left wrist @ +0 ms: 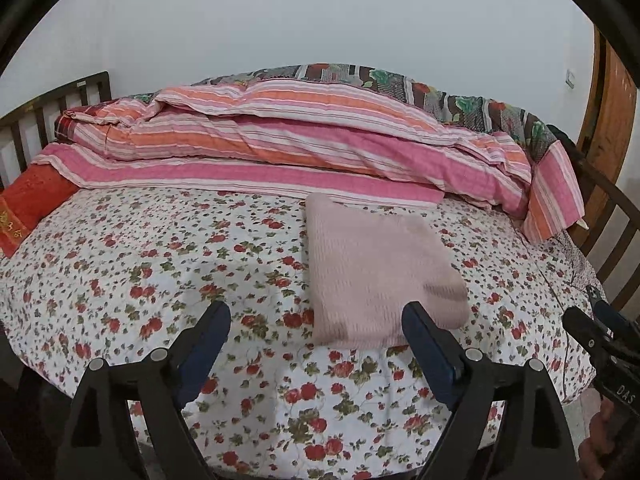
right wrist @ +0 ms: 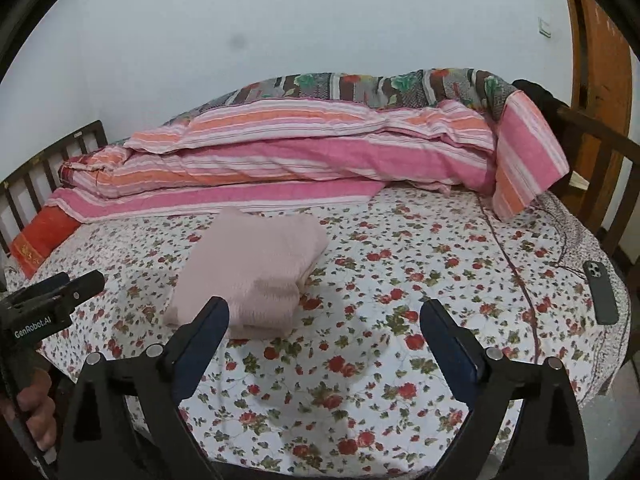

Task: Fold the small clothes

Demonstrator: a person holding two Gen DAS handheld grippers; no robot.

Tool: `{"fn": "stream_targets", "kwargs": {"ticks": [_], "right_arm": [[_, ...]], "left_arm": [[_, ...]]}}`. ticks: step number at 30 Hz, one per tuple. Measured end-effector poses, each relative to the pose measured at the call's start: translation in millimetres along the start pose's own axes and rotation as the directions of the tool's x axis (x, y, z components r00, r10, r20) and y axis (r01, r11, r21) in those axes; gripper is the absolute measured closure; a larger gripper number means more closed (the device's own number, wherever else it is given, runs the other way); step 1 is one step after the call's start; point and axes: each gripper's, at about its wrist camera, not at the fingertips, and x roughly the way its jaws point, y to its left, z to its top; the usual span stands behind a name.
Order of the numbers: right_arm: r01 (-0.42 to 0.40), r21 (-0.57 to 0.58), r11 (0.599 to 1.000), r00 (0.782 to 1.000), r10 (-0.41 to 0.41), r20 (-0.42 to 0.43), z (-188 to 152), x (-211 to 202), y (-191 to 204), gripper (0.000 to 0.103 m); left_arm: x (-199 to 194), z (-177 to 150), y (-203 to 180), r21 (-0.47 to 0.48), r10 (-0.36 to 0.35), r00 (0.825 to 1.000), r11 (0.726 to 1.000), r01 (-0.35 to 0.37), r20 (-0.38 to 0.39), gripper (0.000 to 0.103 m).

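The pink knit garment (left wrist: 376,268) lies folded into a compact, thick rectangle on the flowered bedsheet (left wrist: 140,272), at centre-right of the left wrist view and left of centre in the right wrist view (right wrist: 248,268), where its stacked layers show along the near edge. It looks soft, light and limp, a ribbed or waffle knit that should not slip much but will sag and come unfolded if lifted by one corner. My judgement is that the fold is essentially finished; if it must be moved, the safest hold would be at the two near corners together, pinching through all the layers, or from both short sides at once. The left tongs (left wrist: 316,322) stand wide apart with nothing between the pads, the right-hand pad overlapping the garment's near edge in the picture, though no contact can be made out. The right tongs (right wrist: 324,320) are likewise spread wide and empty, above bare sheet just right of the garment. Beyond it, across the upper middle of both views, lies a rolled striped pink and orange quilt (left wrist: 304,136), with a red cushion (left wrist: 28,208) at far left. A dark phone (right wrist: 600,292) rests on the sheet at the right edge of the right wrist view.
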Motion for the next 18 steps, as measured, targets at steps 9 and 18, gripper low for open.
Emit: {"fn": "stream_targets", "kwargs": {"ticks": [9,18], "right_arm": [[0.017,0.008,1.0,1.0,-0.017,-0.01,-8.5,-3.6,-4.7,0.006],[0.022,0.009,1.0,1.0,-0.021,-0.013,-9.9,-2.4,-7.4,0.005]], "left_arm": [[-8.4,-8.4,-12.5,0.027,0.0,1.0,1.0,0.0,0.004,0.016],[-8.1,-12.5,-27.1,0.045,-0.009,1.0,0.999,0.009,0.009,0.016]]}}
